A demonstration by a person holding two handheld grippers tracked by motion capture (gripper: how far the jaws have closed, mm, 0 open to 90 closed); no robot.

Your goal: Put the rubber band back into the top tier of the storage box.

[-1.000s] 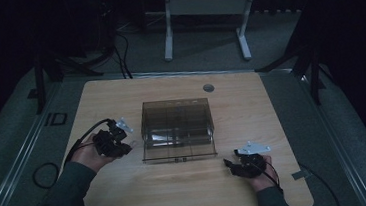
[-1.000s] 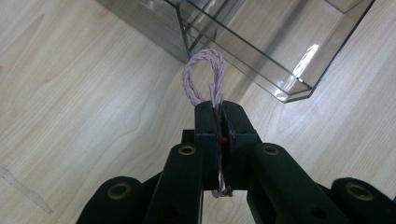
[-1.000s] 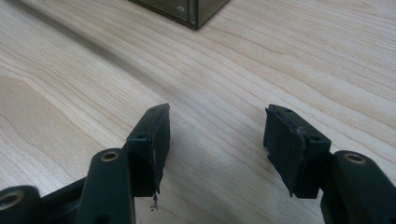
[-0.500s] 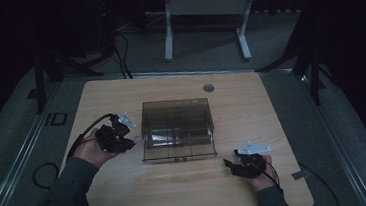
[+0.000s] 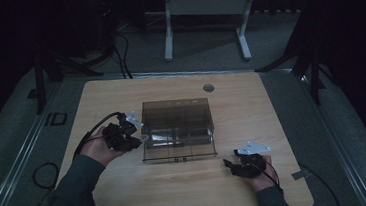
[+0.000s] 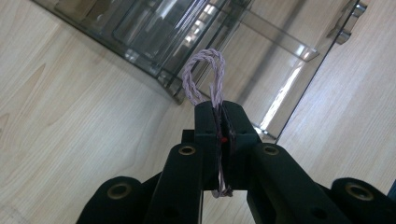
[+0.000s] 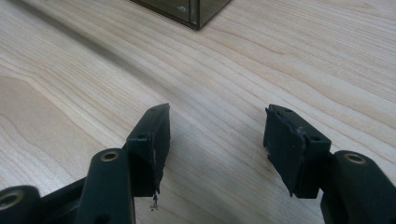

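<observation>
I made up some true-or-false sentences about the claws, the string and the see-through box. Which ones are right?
1. The left claw pinches a loop of pale purple twisted string. True.
2. The right claw is shut tight. False: its jaws stand apart with bare wood between them.
3. The smoky see-through plastic box sits on the light wooden table. True.
4. The string lies inside the box. False: it is held in the left claw, just outside the box.
5. The right claw holds the box. False: it rests apart from it.

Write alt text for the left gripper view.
The left gripper, jaws shut, pinches a loop of pale twisted cord that sticks up between them. Beyond it sits a smoky clear plastic box on a light wooden table.
</observation>
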